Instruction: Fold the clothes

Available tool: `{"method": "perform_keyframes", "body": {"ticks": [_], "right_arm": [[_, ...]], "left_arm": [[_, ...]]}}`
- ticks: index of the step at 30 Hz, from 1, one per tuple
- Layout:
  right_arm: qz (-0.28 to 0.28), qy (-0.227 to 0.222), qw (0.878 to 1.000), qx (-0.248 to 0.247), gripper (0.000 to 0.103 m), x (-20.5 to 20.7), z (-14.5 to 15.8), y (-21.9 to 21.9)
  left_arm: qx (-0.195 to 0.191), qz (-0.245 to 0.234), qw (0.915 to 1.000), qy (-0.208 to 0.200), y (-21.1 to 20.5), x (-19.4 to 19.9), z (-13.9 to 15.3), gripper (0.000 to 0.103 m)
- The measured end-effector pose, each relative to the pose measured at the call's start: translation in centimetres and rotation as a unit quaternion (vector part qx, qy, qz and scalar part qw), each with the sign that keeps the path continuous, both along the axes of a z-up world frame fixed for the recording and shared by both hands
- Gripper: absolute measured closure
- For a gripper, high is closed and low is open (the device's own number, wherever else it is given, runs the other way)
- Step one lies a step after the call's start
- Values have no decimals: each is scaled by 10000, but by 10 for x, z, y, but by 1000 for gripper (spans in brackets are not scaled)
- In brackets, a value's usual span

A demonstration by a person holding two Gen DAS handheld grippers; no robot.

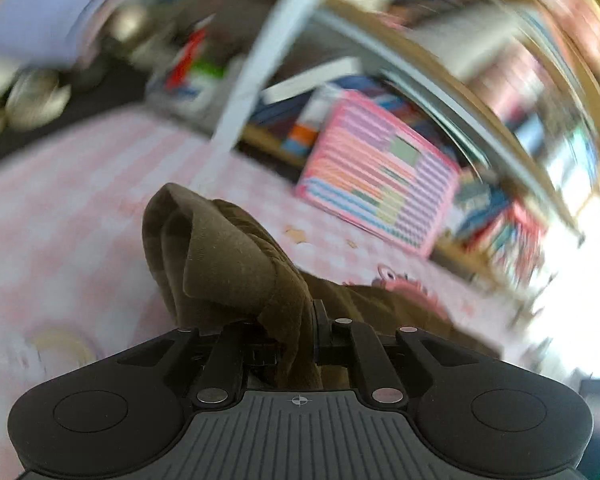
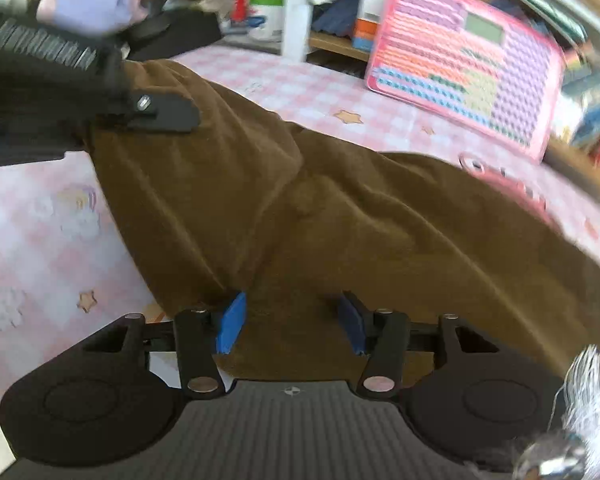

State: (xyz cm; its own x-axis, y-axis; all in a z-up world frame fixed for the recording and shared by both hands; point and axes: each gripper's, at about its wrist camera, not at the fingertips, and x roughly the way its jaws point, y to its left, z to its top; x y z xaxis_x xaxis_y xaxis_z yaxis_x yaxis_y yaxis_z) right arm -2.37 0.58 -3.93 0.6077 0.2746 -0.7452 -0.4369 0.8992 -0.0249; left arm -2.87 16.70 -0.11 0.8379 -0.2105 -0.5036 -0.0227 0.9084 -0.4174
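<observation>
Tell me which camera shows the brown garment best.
Right wrist view: the brown garment spreads across the checked tablecloth, nearly whole. The left wrist view shows only a bunched fold pinched in the left gripper.

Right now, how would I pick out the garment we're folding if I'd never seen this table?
Find the pink checked tablecloth in front of the shelves. The brown garment sprawls across its middle, one end lifted in the left gripper. It is the only dark, plain cloth there; the neighbouring pink toy board is rigid and brightly striped.
</observation>
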Motion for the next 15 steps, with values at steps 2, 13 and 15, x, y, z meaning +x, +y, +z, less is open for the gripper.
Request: {"method": "perform_keyframes", "body": {"ticks": [2, 13, 15], "right_arm": [[-86, -26, 9999, 81, 51, 1, 5, -21], [-1075, 278, 9908, 780, 50, -6, 9, -170], [-1115, 312, 9896, 854, 50, -4, 7, -186]], "left_arm": [[450, -53, 9990, -34, -18, 0, 8, 92], [3257, -855, 9416, 58, -145, 4, 19, 91], [3710, -1067, 9222, 238, -174, 8, 11, 89]]}}
